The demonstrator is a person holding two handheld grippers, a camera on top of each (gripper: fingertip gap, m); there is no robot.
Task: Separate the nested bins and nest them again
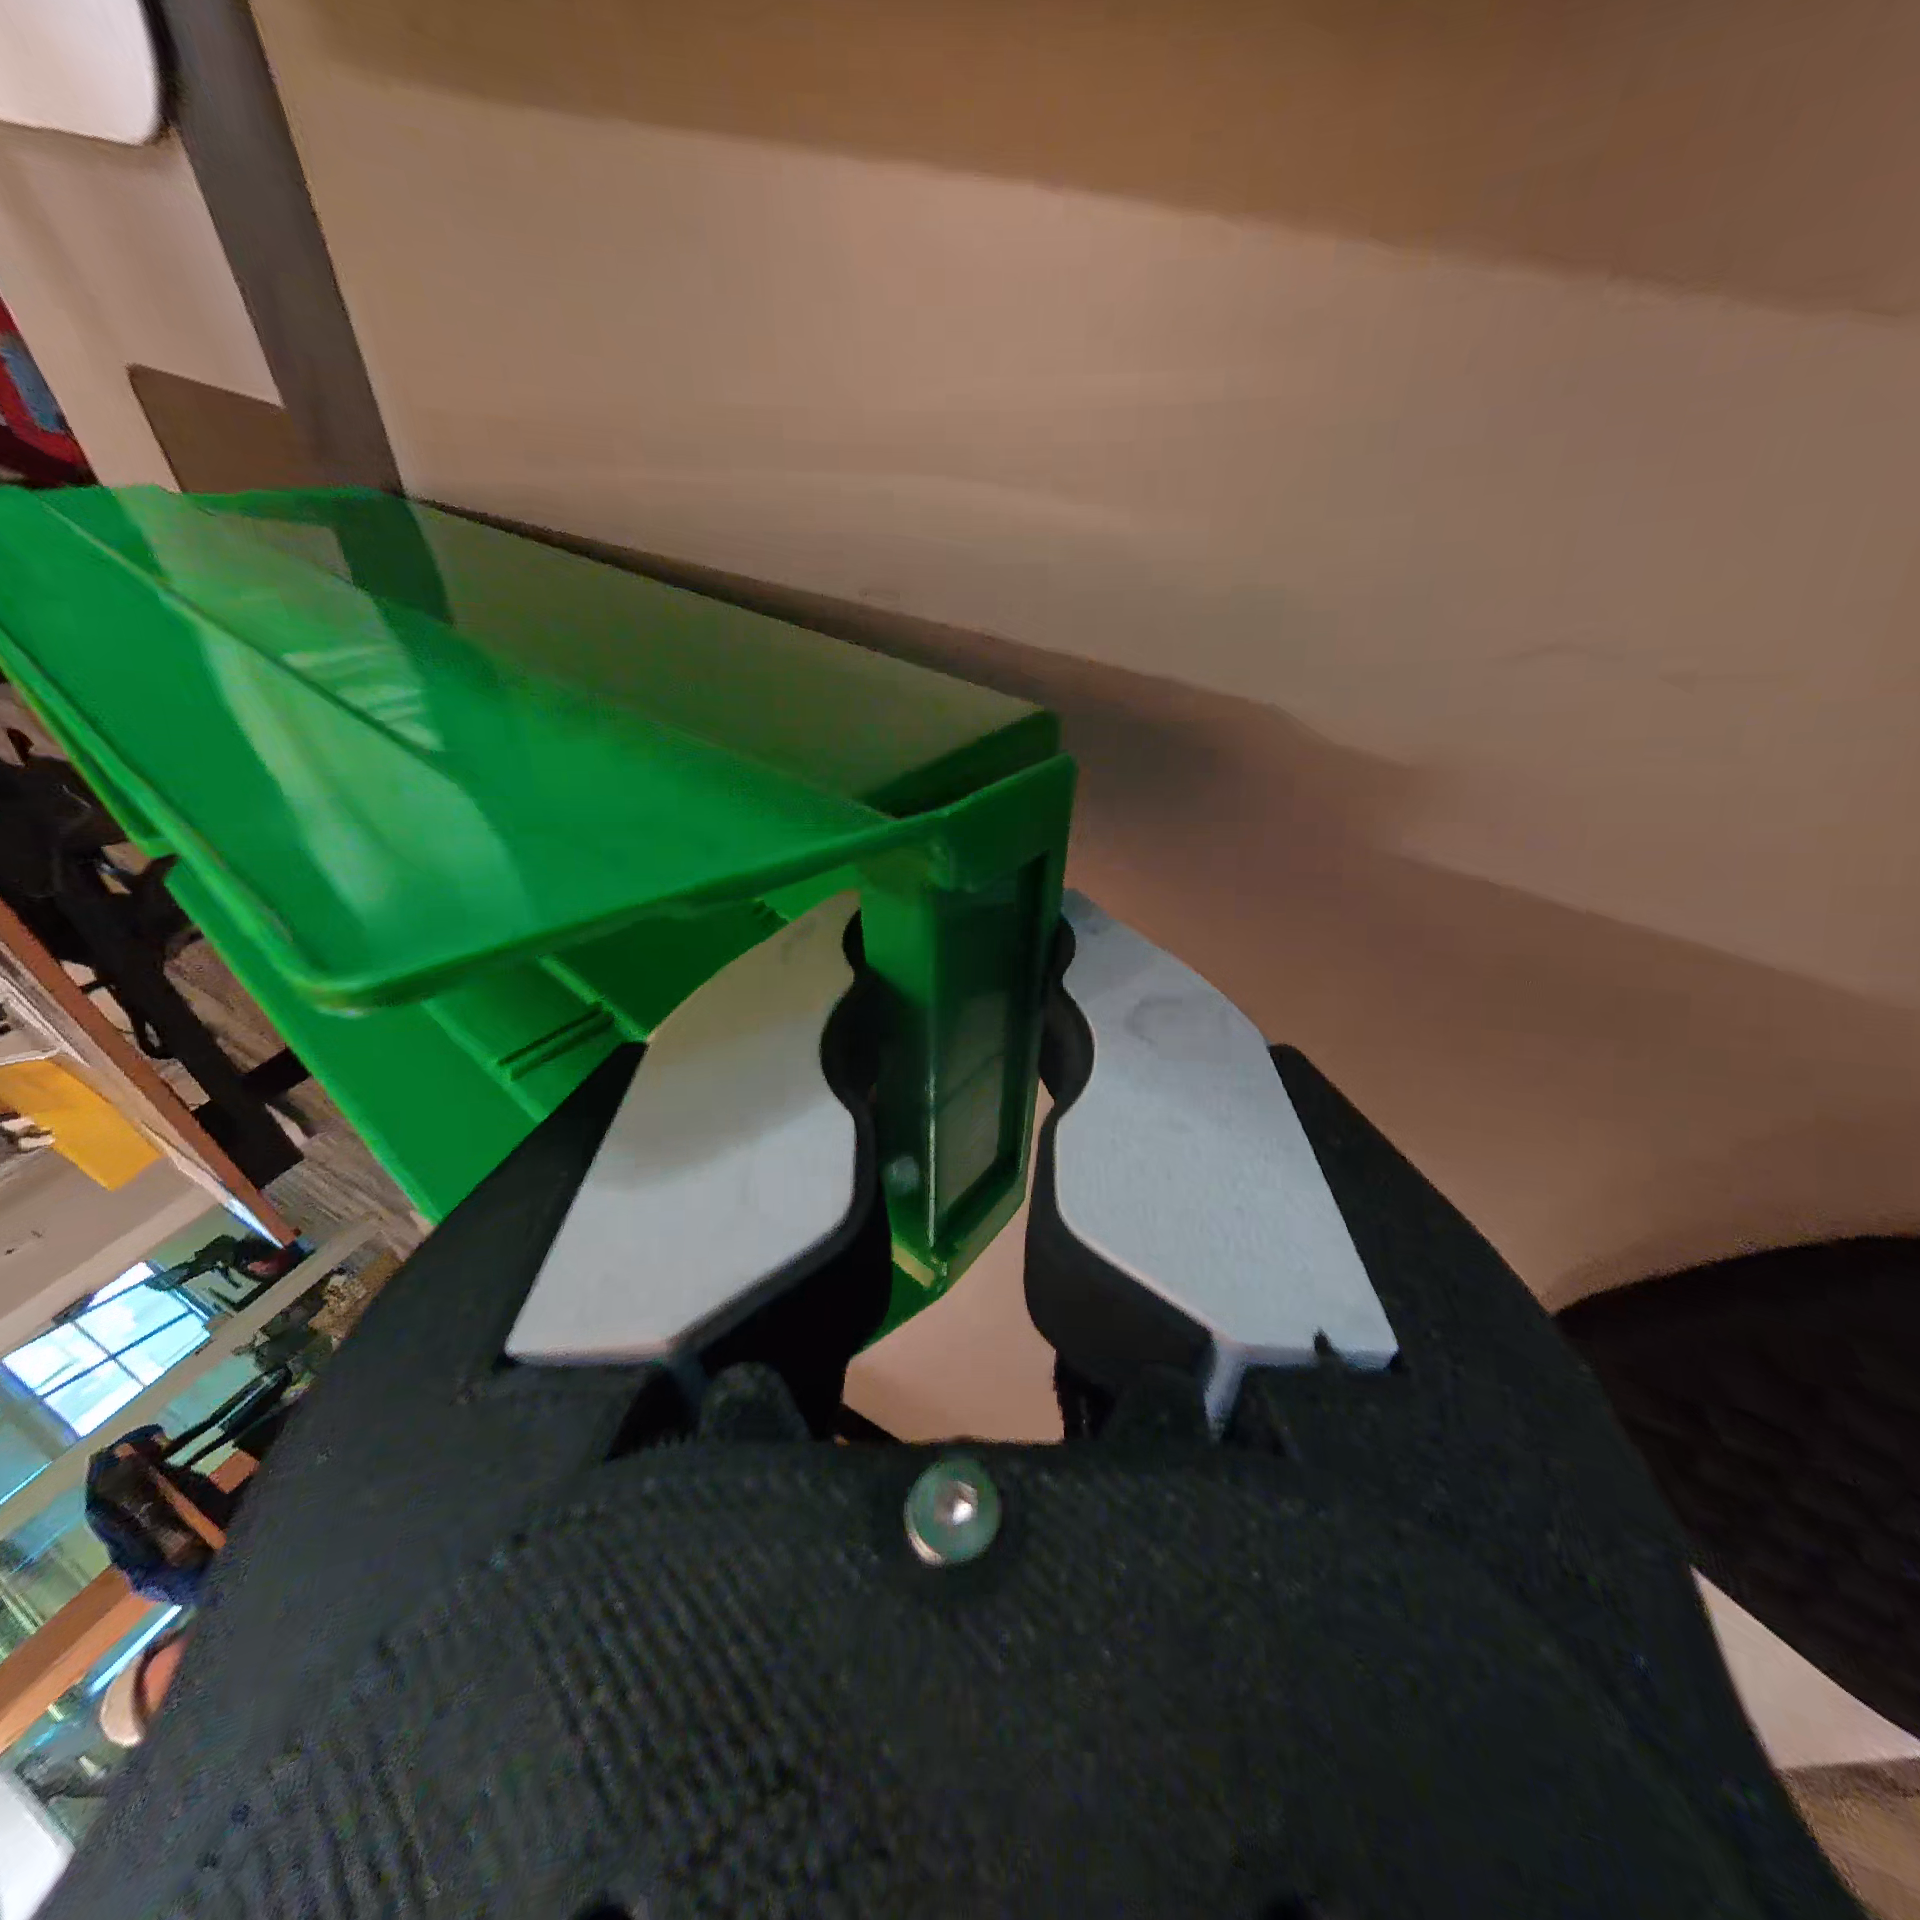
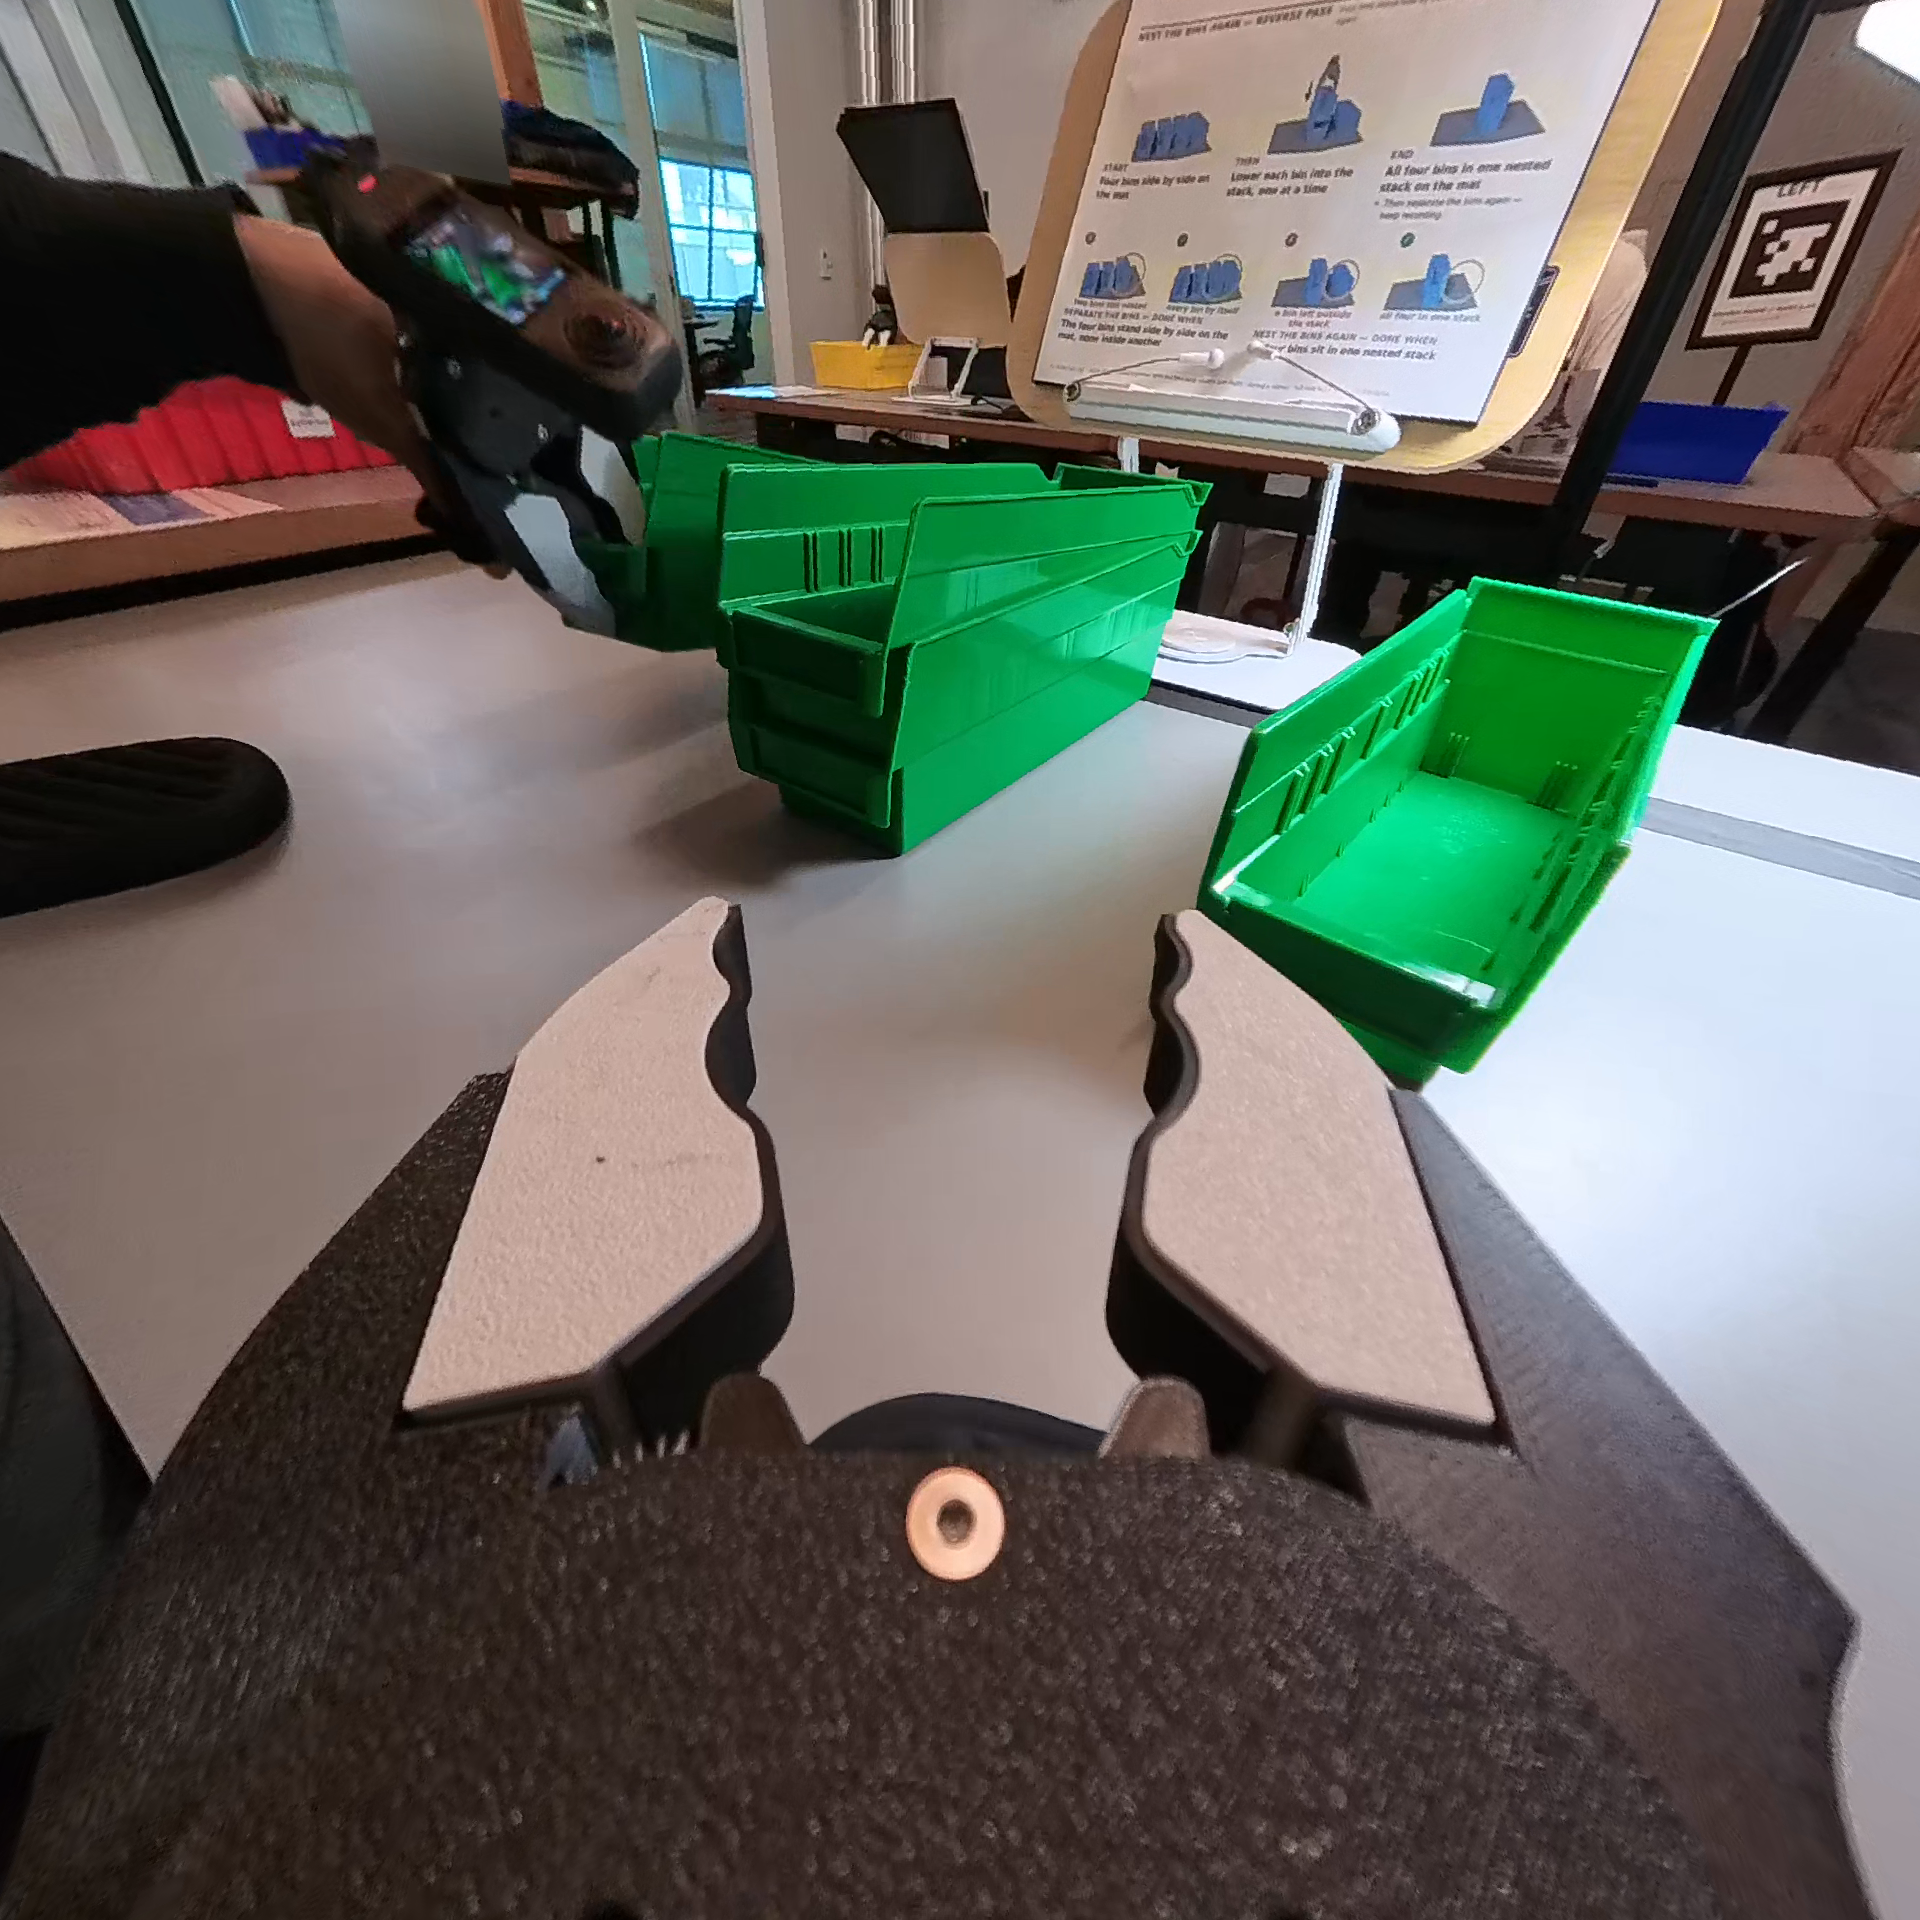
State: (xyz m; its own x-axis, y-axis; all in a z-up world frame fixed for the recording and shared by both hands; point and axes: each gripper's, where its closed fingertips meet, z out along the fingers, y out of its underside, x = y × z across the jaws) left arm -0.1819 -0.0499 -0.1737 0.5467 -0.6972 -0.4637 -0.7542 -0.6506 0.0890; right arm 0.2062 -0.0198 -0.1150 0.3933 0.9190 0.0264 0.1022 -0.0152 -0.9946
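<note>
My left gripper [image 1: 956,925] is shut on the end wall of a green bin [image 1: 468,748] and holds it tilted above the grey table. In the right wrist view the left gripper [image 2: 566,566] holds this bin [image 2: 675,540] at the far left, just behind a stack of nested green bins [image 2: 935,675] in the middle of the table. A single green bin [image 2: 1455,831] lies apart at the right, tilted so that its open top faces me. My right gripper [image 2: 951,925] is open and empty, above the table in front of the stack.
A black ridged pad [image 2: 125,810] lies at the left of the grey table [image 2: 468,935]; it also shows in the left wrist view [image 1: 1766,1455]. An instruction board [image 2: 1320,208] stands on a white stand behind the bins. A dark strip [image 2: 1787,847] crosses the table's right side. My right fingertips sit around 40 cm from my left ones.
</note>
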